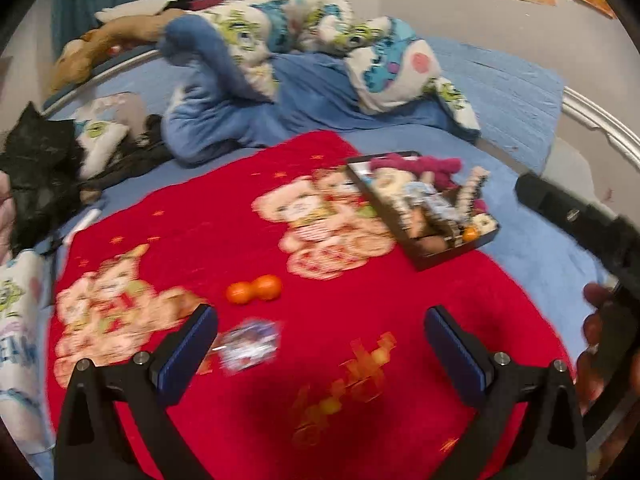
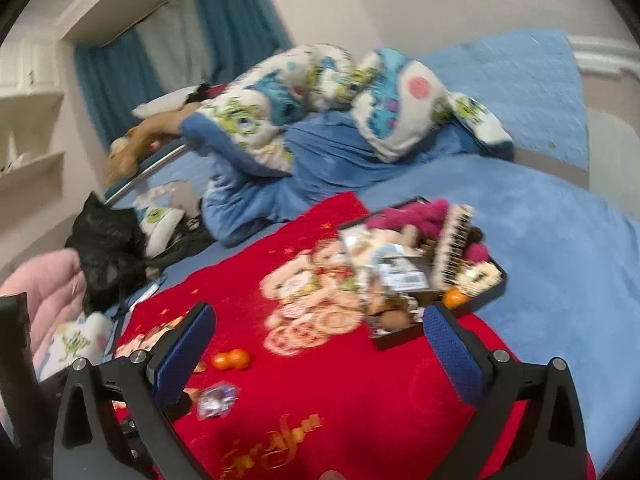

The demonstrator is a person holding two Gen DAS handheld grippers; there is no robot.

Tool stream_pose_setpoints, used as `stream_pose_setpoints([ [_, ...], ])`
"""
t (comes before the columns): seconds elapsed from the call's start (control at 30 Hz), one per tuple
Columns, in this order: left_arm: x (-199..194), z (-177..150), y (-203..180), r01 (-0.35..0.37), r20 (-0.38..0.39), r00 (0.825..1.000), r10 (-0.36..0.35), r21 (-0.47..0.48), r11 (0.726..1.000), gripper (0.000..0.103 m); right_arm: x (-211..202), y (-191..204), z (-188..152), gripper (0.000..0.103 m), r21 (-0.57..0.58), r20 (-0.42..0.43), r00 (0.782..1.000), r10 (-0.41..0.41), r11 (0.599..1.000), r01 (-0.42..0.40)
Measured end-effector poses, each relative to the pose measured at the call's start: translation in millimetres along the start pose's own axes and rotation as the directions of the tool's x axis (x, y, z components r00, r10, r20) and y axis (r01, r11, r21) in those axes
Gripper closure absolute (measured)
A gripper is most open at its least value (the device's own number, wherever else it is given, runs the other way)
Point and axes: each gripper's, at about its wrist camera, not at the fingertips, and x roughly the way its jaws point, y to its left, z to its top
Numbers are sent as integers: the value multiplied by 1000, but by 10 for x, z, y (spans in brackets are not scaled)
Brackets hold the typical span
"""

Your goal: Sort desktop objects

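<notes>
Two small oranges lie side by side on a red bear-print blanket. A shiny snack packet lies just in front of them. A dark tray at the blanket's far right holds packets, a pink plush, a keyboard-like toy and one orange. My left gripper hovers open over the blanket, the packet beside its left finger. My right gripper is open too, above the blanket, its right finger near the tray's front corner.
The blanket lies on a bed with a blue sheet. A crumpled cartoon quilt and blue bedding are heaped behind. A black bag sits at the left. A hand holds the other gripper at the right edge.
</notes>
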Motion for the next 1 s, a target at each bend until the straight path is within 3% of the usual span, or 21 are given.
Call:
stream_pose_setpoints([
  [0.1, -299, -55, 411, -70, 34, 997, 71, -29, 997, 0, -88, 473, 19, 0, -63, 23, 999, 49, 997, -48],
  [0.27, -700, -141, 1024, -159, 8, 987, 162, -134, 978, 0, -141, 1155, 70, 0, -73, 71, 990, 119, 991, -114],
  [0.43, -1047, -294, 1479, -244, -18, 969, 247, -240, 940, 0, -24, 1620, 96, 0, -98, -18, 961, 276, 956, -276],
  [0.6, -1310, -406, 1690, -311, -17, 948, 318, -276, 910, 0, -54, 1922, 94, 0, -177, -3, 960, 280, 945, -276],
  [0.77, -1492, -428, 1765, -317, -8, 944, 330, -300, 900, 0, -73, 1967, 55, 0, -171, -2, 955, 296, 941, -292],
  [0.9, -1569, -424, 1784, -319, 27, 937, 347, -331, 888, 0, -81, 2000, -48, 0, -212, -1, 967, 256, 945, -250],
  [1.0, -1537, -393, 1789, -328, 27, 935, 355, -319, 889, 0, -59, 2024, -131, 0, -230, -24, 964, 264, 937, -262],
])
